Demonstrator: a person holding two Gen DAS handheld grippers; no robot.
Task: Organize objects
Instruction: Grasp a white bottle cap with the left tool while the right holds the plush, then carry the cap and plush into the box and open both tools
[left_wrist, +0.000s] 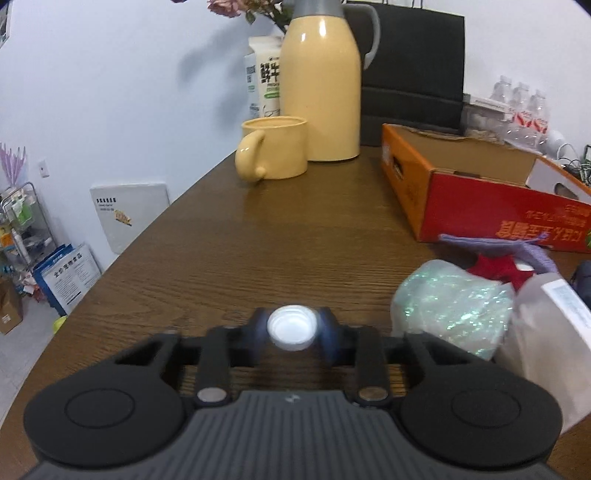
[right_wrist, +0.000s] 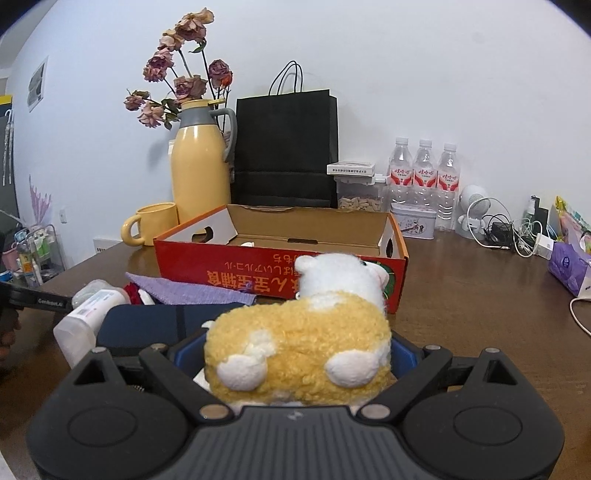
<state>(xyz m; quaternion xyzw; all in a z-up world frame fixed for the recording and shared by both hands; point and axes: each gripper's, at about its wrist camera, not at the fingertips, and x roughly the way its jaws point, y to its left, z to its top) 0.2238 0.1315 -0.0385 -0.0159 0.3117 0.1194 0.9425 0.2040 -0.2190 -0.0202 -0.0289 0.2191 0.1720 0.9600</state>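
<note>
Down at the near edge of the brown wooden worktop (left_wrist: 236, 258), the left hand-held gripper (left_wrist: 291, 328) has its jaws drawn in narrow around a small white bottle cap (left_wrist: 291, 328), with both blue pads touching its sides. Just to the right of it lie a shiny iridescent bundle (left_wrist: 447, 302), a white plastic bottle (left_wrist: 550, 332) on its side, something red (left_wrist: 498, 269) and a purple knitted cloth (left_wrist: 517, 245). Beyond those stands an open red cardboard box (left_wrist: 480, 199), and at the far end a yellow mug (left_wrist: 273, 147) sits just in front of a tall yellow thermos jug (left_wrist: 321, 92), with a milk carton (left_wrist: 264, 77) behind.

Meanwhile the right hand-held gripper (right_wrist: 297, 354) stands wide, clamped on a yellow and white plush toy (right_wrist: 299, 343) that fills the gap between its fingers. The toy is held near the red box's front wall, beside a dark blue pouch (right_wrist: 147, 325). A black paper bag (right_wrist: 286, 147) and three water bottles (right_wrist: 424, 173) stand against the wall.
</note>
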